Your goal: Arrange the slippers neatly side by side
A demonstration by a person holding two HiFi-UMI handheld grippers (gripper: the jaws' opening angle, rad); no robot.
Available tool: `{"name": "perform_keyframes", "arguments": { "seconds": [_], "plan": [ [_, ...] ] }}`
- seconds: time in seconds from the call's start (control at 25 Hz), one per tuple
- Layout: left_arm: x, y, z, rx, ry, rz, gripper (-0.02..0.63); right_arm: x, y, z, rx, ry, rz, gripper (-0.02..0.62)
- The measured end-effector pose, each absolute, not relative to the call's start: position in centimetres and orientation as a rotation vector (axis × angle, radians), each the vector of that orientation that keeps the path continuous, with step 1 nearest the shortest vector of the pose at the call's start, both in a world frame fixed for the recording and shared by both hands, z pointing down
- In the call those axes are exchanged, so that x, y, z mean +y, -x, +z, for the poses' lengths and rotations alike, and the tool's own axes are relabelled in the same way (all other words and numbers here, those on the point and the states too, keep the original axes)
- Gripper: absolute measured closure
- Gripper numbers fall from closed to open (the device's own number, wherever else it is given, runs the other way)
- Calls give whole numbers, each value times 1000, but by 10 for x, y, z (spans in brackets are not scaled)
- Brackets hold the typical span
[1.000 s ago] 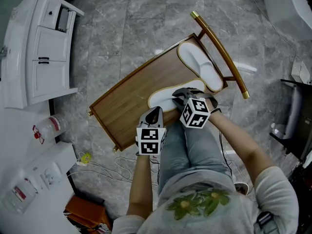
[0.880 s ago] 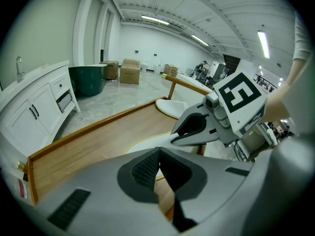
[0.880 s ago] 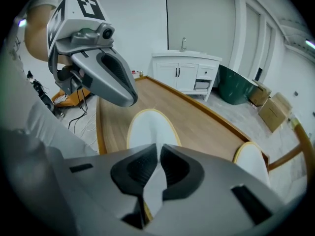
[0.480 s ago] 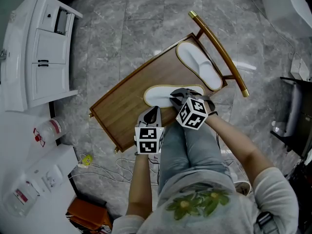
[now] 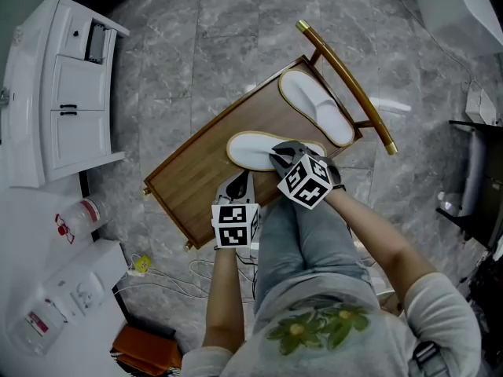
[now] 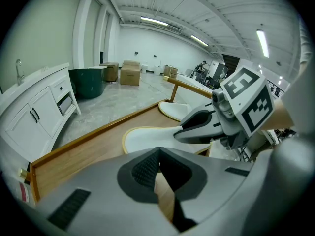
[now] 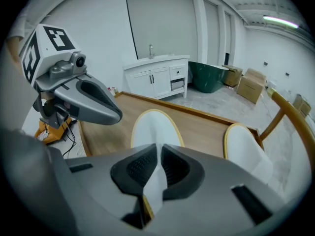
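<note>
Two white slippers with yellow trim lie on a wooden tray (image 5: 200,171) on the floor. The far slipper (image 5: 317,107) (image 7: 246,154) rests by the tray's gold handle (image 5: 346,81). The near slipper (image 5: 253,149) (image 6: 147,139) (image 7: 152,129) lies crosswise, its toe pointing left. My right gripper (image 5: 277,157) (image 7: 158,173) is shut on this slipper's heel-end edge; white material shows between the pads. My left gripper (image 5: 242,181) (image 6: 158,168) hovers shut and empty over the tray's near edge, left of the right one.
A white cabinet (image 5: 71,93) stands at the left, with a plastic bottle (image 5: 75,214) and cables (image 5: 157,269) on the marble floor below it. A dark stand (image 5: 475,179) is at the right. The person's legs (image 5: 314,234) reach up to the tray.
The right gripper has carried the near slipper left and farther onto the tray, so its toe reaches further left. The left gripper stayed shut and barely shifted.
</note>
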State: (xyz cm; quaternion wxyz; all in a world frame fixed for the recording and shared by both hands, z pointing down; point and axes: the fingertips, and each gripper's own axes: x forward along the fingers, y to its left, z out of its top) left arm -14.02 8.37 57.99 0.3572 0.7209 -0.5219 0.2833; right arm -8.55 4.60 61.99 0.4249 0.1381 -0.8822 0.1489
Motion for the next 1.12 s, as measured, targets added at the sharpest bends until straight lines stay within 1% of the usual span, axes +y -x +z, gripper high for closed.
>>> {"name": "perform_keyframes", "arguments": {
  "seconds": [0.72,1.12],
  "plan": [
    [74,133,582,-1352,-1833,666,591,1,62,615,-2151,-710,601,558],
    [74,124,585,-1338,-1828,661,591,-23,35,623,-2059,-914,736,557]
  ]
}}
